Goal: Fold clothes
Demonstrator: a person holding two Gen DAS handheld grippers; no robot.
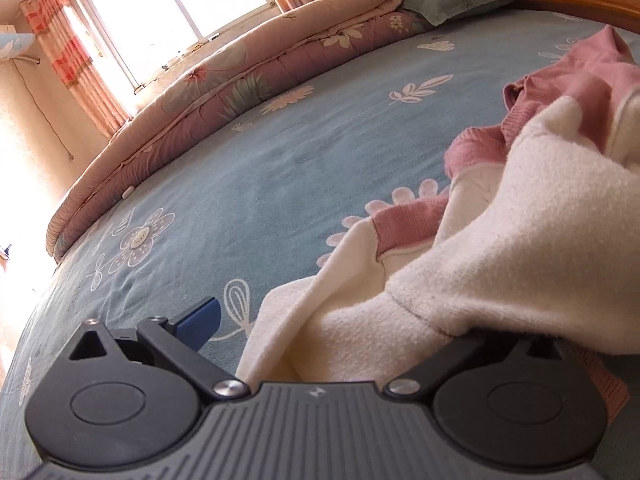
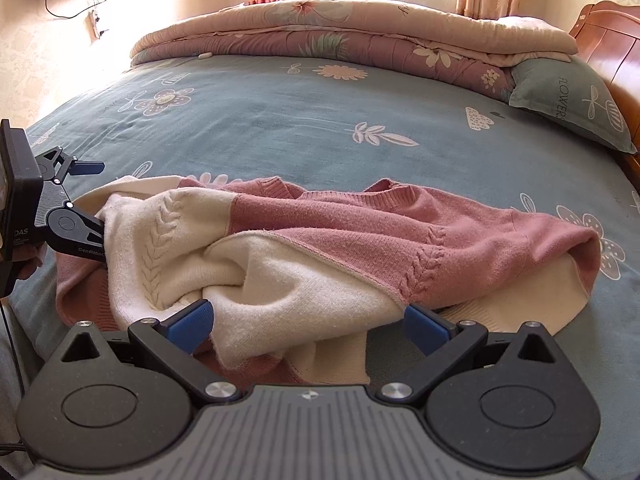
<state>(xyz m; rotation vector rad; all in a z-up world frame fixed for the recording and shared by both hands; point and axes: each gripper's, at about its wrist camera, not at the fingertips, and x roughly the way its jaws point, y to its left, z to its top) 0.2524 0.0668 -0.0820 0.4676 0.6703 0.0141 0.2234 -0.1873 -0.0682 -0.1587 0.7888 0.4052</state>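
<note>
A pink and cream knit sweater (image 2: 360, 232) lies crumpled on the blue flowered bed sheet (image 2: 280, 120). My right gripper (image 2: 308, 320) is open at its near edge, blue pads (image 2: 192, 322) spread wide, with a cream fold lying between them. My left gripper (image 2: 98, 202) is open at the sweater's left end. In the left wrist view the sweater (image 1: 500, 248) drapes over the right finger and hides it, while the left pad (image 1: 204, 322) is bare above the sheet (image 1: 260, 168). The left gripper (image 1: 332, 320) has cream cloth bunched between its jaws.
A folded pink quilt (image 2: 340, 36) lies along the far side of the bed, with a grey-green pillow (image 2: 568, 104) by the wooden headboard (image 2: 612, 40). A window (image 1: 176, 4) with curtains is behind. A hand (image 2: 28, 264) holds the left gripper.
</note>
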